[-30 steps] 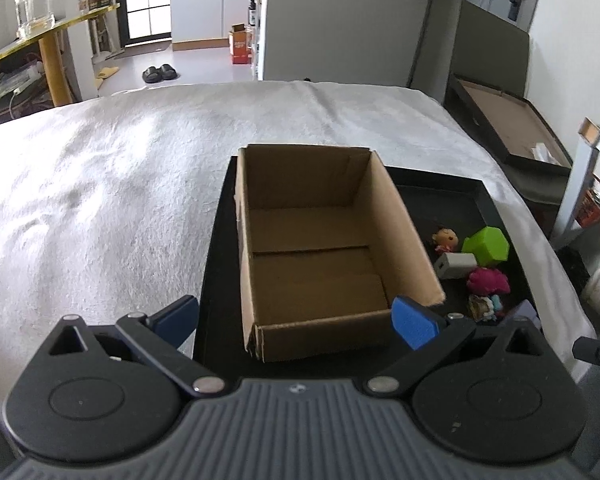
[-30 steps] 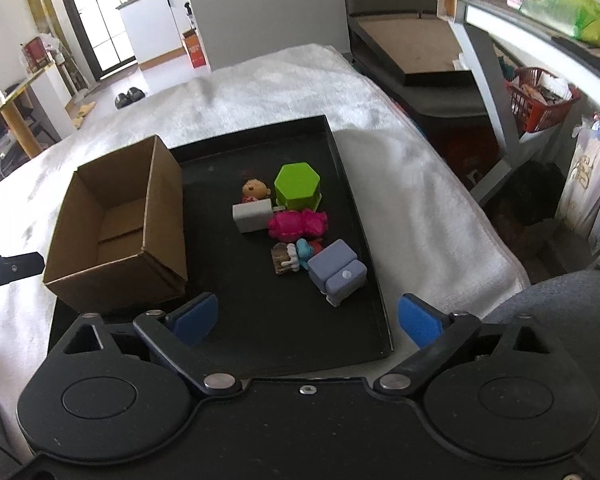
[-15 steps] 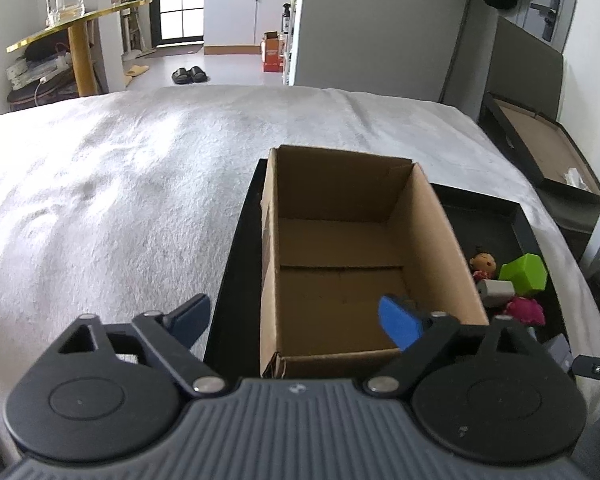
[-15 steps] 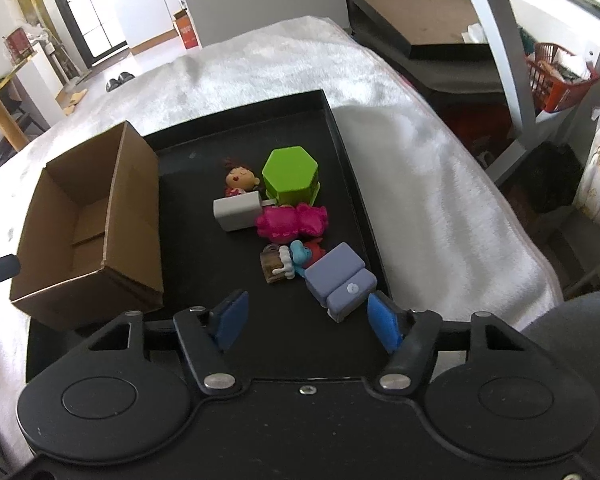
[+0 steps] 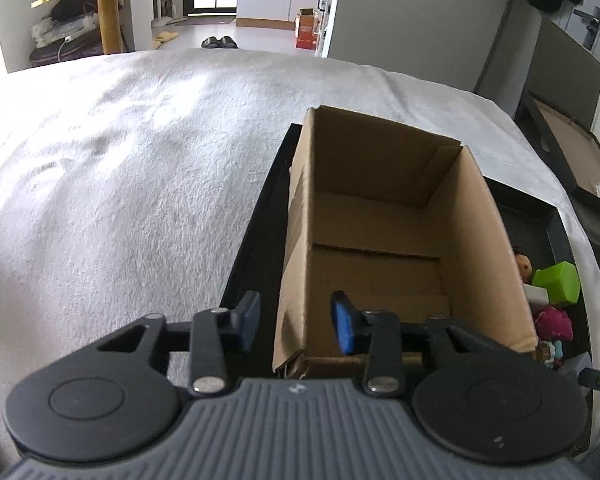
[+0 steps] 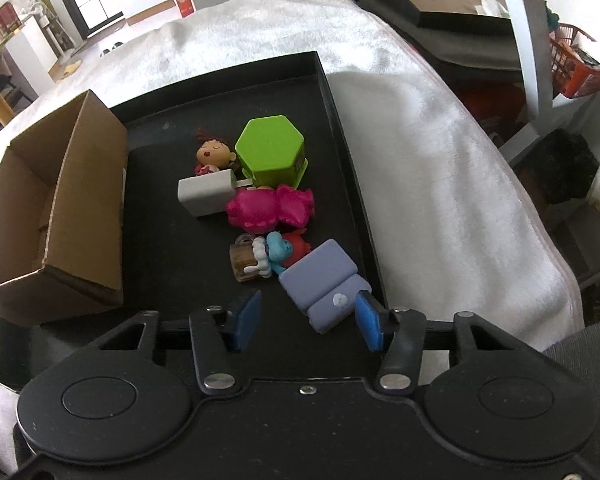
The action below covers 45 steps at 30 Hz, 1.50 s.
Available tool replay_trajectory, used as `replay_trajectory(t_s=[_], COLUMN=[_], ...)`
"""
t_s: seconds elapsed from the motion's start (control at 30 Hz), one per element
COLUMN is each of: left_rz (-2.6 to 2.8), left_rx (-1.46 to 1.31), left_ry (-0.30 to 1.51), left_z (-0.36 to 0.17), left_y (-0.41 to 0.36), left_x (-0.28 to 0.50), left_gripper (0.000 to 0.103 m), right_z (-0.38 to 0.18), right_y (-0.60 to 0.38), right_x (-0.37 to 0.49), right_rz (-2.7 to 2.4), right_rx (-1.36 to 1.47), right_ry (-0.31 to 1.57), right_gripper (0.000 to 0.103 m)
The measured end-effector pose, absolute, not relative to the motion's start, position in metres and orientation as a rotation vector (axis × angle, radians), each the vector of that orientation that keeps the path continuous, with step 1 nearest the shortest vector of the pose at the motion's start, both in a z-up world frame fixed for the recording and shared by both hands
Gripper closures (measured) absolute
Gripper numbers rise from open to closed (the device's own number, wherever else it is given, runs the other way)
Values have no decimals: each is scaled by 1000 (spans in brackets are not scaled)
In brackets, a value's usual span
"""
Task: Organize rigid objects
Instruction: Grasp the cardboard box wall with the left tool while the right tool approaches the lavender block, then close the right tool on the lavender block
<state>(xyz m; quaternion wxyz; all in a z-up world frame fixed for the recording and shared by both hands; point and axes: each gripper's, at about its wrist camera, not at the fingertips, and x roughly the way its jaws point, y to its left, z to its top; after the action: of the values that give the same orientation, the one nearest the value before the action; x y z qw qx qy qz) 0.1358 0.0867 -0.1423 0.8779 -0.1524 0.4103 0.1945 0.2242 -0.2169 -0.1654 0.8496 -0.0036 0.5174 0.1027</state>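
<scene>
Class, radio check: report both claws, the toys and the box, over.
Left claw open, straddling near-left wall of cardboard box. Right claw open, flanking lilac block, no contact seen. Box empty; toys on black tray. Smurf figure crowds block.

left hand-held gripper (image 5: pixel 296 324): black discs, ribbed grey body | right hand-held gripper (image 6: pixel 306 320): blue pads, silver screws

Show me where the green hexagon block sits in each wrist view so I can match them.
Left wrist: green block at the far right edge, on the black tray, right of the cardboard box.
Right wrist: green block in the upper middle, on the tray, right of the doll.
Shared landmark: the cardboard box, left of the block in both views.
</scene>
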Motion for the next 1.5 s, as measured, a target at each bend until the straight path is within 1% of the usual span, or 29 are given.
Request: replay_trajectory(t_s=[0.17, 0.23, 0.3, 0.4, 0.57, 0.67, 1.2, 1.27, 1.33, 1.5], left_rz=[415, 409, 401, 393, 380, 372, 371, 371, 371, 372], left_rx=[-335, -340, -342, -340, -346, -347, -367, -363, -364, -362], left_ry=[877, 869, 858, 847, 833, 823, 850, 852, 851, 846], left_z=[-149, -148, -148, -147, -144, -142, -146, -146, -147, -147], left_y=[91, 93, 93, 92, 98, 101, 103, 103, 102, 101], left_x=[138, 137, 136, 134, 127, 122, 121, 121, 122, 121], left_gripper=[79, 87, 92, 91, 91, 91, 90, 91, 91, 91], right_z=[-170, -173, -176, -180, -185, -187, -194, -197, -196, -191], right_y=[-216, -214, -211, -209, -207, -204, -189, -188, -187, -187], right_x=[237, 240, 243, 244, 238, 231, 238, 238, 239, 233], right_rz=[220, 234, 240, 256, 263, 262, 231, 226, 223, 244], right_rx=[-29, -45, -71, -88, -87, -110, -127, -132, -141, -141], right_ry=[1084, 1086, 1086, 1099, 1145, 1156, 1194, 1206, 1200, 1182], right_gripper=[51, 50, 49, 47, 49, 56, 54, 54, 59, 59])
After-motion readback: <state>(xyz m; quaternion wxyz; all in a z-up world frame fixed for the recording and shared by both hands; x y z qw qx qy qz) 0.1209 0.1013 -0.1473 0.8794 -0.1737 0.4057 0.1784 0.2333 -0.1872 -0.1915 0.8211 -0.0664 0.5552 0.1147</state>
